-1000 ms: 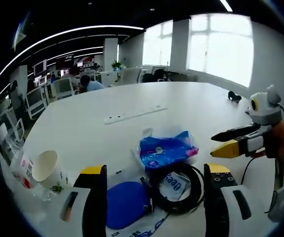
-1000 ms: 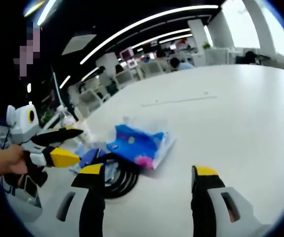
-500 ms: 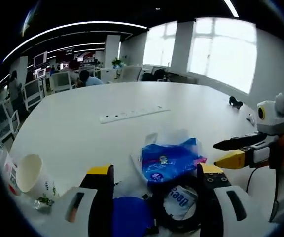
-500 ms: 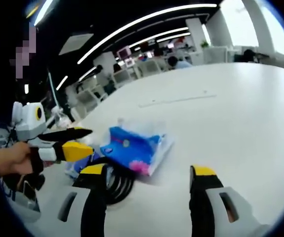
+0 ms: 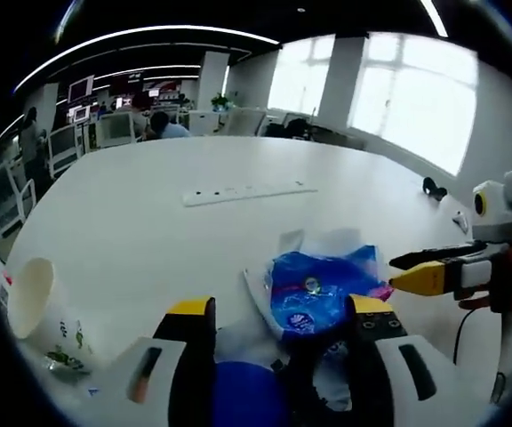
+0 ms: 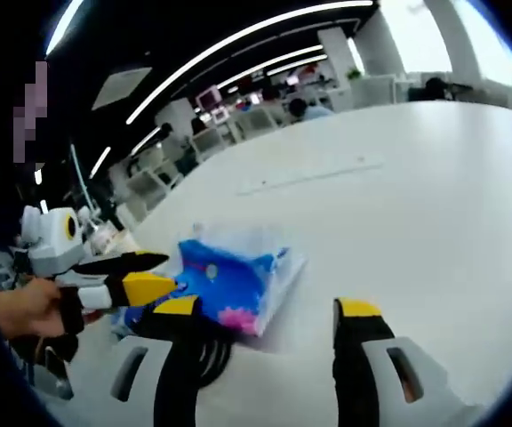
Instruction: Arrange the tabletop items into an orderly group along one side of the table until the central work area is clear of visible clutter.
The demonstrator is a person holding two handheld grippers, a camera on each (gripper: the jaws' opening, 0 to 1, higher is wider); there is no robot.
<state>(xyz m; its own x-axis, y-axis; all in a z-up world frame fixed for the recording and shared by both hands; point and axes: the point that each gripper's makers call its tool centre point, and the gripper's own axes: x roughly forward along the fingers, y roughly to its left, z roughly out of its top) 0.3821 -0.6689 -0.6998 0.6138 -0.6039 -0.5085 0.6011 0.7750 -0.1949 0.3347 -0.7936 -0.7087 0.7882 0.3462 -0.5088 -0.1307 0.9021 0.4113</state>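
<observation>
**Tabletop items, near edge of white table**

Blue tissue pack (image 5: pixel 320 289), crinkled plastic wrap, lies on the white table (image 5: pixel 149 231) just beyond the left gripper (image 5: pixel 278 316), whose jaws stand wide with nothing between them. Black cable coil (image 6: pixel 213 349) touches the pack's near side. Paper cup (image 5: pixel 36 302) lies tipped at near left. White power strip (image 5: pixel 247 190) lies farther off. Right gripper (image 6: pixel 269 311) likewise wide and empty, the pack by its left jaw.

Both views sit low over the white worktop (image 5: pixel 149 222), facing across it (seemingly from converging sides), sharing the nearby blue packet (image 5: pixel 318 289) (image 6: pixel 220 276).
</observation>
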